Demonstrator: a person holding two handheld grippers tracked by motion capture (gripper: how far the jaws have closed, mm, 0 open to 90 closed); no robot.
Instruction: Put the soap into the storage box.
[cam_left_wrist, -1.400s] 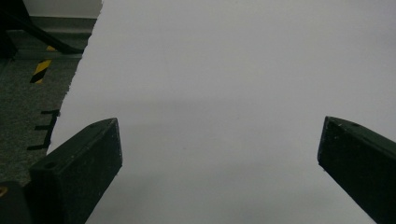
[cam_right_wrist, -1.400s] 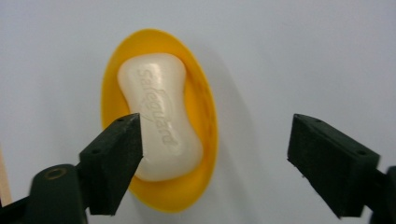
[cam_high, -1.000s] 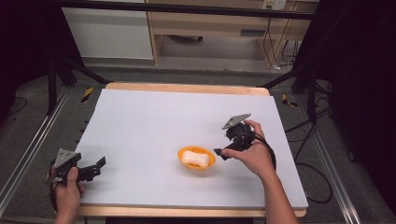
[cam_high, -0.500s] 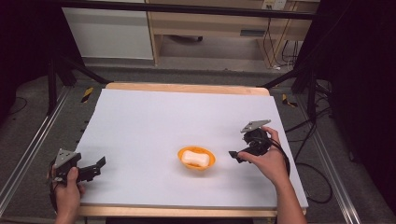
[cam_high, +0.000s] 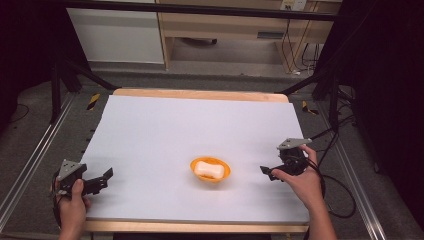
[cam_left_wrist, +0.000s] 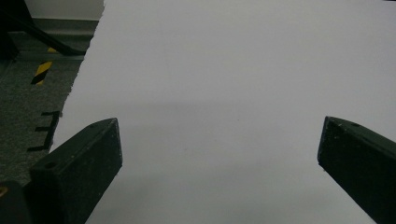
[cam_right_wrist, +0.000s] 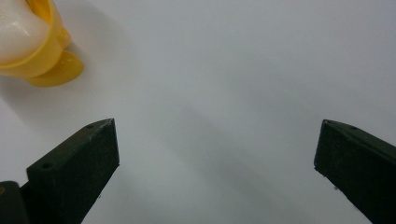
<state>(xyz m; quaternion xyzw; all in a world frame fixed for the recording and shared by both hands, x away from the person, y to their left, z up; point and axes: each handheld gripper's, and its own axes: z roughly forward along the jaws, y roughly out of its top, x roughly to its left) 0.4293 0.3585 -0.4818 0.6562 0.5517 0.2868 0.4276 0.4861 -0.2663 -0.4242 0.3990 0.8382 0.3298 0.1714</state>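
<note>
An orange dish (cam_high: 222, 173) holding a white bar of soap (cam_high: 209, 169) sits near the front middle of the white table sheet (cam_high: 190, 130). My right gripper (cam_high: 266, 172) is to the right of the dish, clear of it, held low with its jaws wide open and nothing between them. In the right gripper view the dish (cam_right_wrist: 51, 63) and soap (cam_right_wrist: 18, 28) show at the upper left, beyond the jaws. My left gripper (cam_high: 106, 177) rests at the sheet's front left corner, open and empty, facing bare sheet (cam_left_wrist: 219, 93).
The sheet's torn left edge (cam_left_wrist: 79, 88) and the grey floor with a yellow-black tape mark (cam_left_wrist: 42, 72) lie left of the left gripper. Cables (cam_high: 345, 185) trail off the table's right side. A wooden table rim (cam_high: 200, 94) runs along the back.
My right gripper has drawn back from the dish to the right and toward the front edge. The left gripper has stayed put.
</note>
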